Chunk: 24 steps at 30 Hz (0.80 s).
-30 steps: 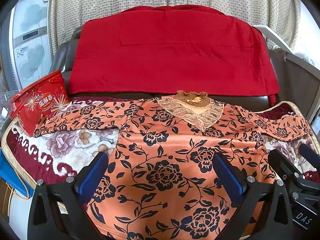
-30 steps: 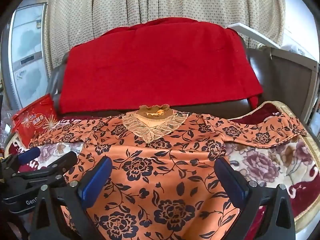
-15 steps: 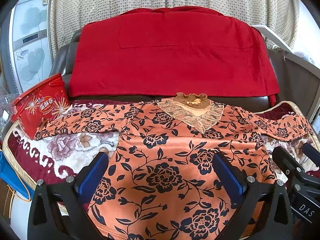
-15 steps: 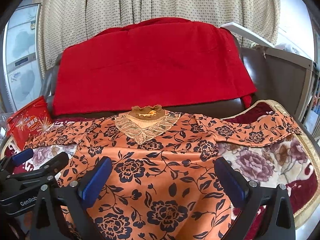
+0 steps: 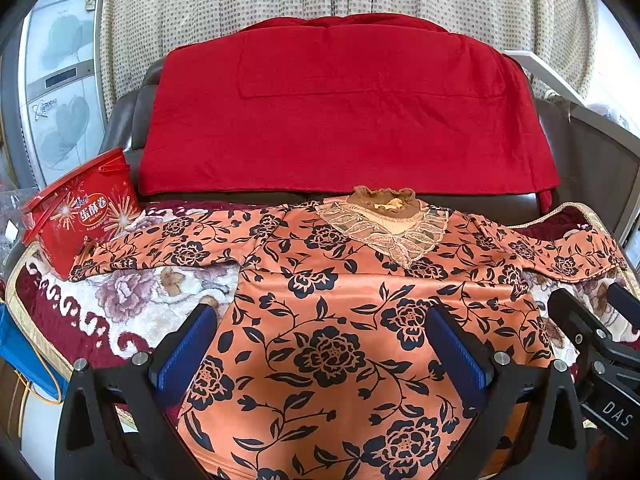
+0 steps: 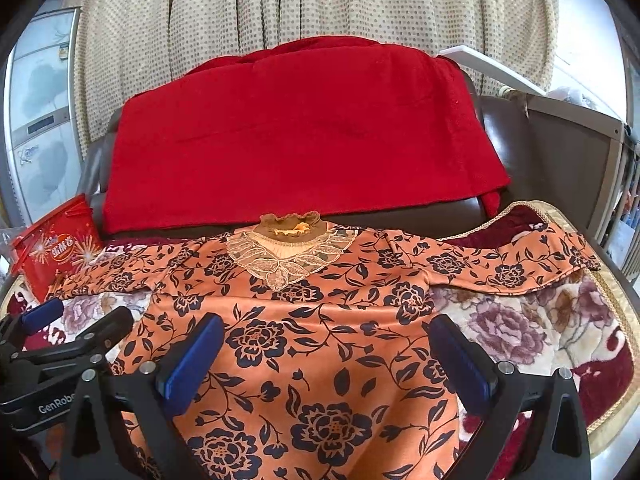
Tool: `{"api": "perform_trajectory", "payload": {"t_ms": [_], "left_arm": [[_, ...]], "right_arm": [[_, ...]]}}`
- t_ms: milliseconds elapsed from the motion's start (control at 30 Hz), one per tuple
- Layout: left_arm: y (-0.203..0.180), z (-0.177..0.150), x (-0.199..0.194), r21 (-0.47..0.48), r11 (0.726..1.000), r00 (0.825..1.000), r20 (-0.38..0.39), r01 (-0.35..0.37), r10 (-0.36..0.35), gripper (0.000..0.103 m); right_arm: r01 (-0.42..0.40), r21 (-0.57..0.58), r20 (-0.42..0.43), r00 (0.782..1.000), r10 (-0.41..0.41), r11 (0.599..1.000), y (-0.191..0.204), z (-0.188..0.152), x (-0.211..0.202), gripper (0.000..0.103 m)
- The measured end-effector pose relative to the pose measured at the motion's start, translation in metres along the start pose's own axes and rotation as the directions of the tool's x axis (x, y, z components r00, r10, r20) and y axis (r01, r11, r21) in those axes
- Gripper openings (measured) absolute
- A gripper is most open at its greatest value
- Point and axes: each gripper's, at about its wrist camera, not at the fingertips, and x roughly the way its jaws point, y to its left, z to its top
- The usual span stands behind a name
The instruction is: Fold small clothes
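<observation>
The orange floral blouse [image 5: 332, 320] lies flat on the flowered blanket [image 5: 132, 300], sleeves spread out. The left gripper [image 5: 320, 344] and the right gripper [image 6: 328, 356] are both wide apart, holding nothing. Risk — the smooth fabric may slip or bunch if only one layer is pinched; the left sleeve end touches the red tin [image 5: 80, 216] and may drag it.

Left gripper [image 5: 322, 350] jaws spread wide, right gripper [image 6: 326, 354] alongside, likewise wide

Floral blouse [image 6: 320, 340] between spread tongs [image 6: 326, 364]
</observation>
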Motion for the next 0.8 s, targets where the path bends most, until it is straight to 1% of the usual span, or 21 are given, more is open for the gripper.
{"api": "perform_trajectory", "payload": {"t_ms": [133, 433, 567, 600, 633, 667, 733, 767, 800], "left_arm": [[0.000, 0.001, 0.001, 0.007, 1.000, 1.000, -0.009, -0.004, 0.004, 0.103], [0.001, 0.001, 0.001, 0.019, 1.000, 1.000, 0.007, -0.015, 0.015, 0.103], [0.003, -0.002, 0.011, 0.001, 1.000, 1.000, -0.021, -0.002, 0.002, 0.103], [0.004, -0.004, 0.015, -0.007, 1.000, 0.999, -0.033, 0.006, -0.006, 0.103], [0.005, -0.007, 0.022, -0.037, 0.999, 0.998, -0.054, 0.025, -0.027, 0.103], [0.006, -0.009, 0.028, -0.035, 0.999, 0.997, -0.069, 0.022, -0.024, 0.103], [0.005, -0.016, 0.046, -0.027, 1.000, 0.994, -0.107, 0.013, -0.016, 0.103], [0.003, -0.020, 0.055, -0.018, 1.000, 0.992, -0.130, 0.002, -0.005, 0.103], [0.001, -0.024, 0.066, -0.005, 1.000, 0.988, -0.153, -0.010, 0.009, 0.103]], "right_arm": [[0.000, 0.000, 0.009, 1.000, 0.000, 1.000, -0.001, 0.001, -0.001, 0.103], [0.000, 0.000, 0.014, 1.000, 0.000, 1.000, -0.001, 0.001, 0.000, 0.103], [-0.017, 0.010, 0.038, 0.999, 0.017, 1.000, -0.008, -0.002, -0.001, 0.103], [-0.048, 0.027, 0.049, 0.998, 0.047, 0.998, -0.015, -0.004, -0.001, 0.103], [-0.076, 0.047, 0.056, 0.996, 0.073, 0.996, -0.024, -0.005, -0.001, 0.103], [-0.100, 0.077, 0.061, 0.994, 0.095, 0.992, -0.037, -0.008, 0.001, 0.103], [-0.154, 0.181, 0.053, 0.988, 0.147, 0.971, -0.076, -0.013, 0.011, 0.103], [-0.178, 0.257, 0.044, 0.984, 0.172, 0.950, -0.102, -0.016, 0.017, 0.103], [-0.215, 0.372, 0.043, 0.976, 0.215, 0.903, -0.142, -0.019, 0.026, 0.102]]}}
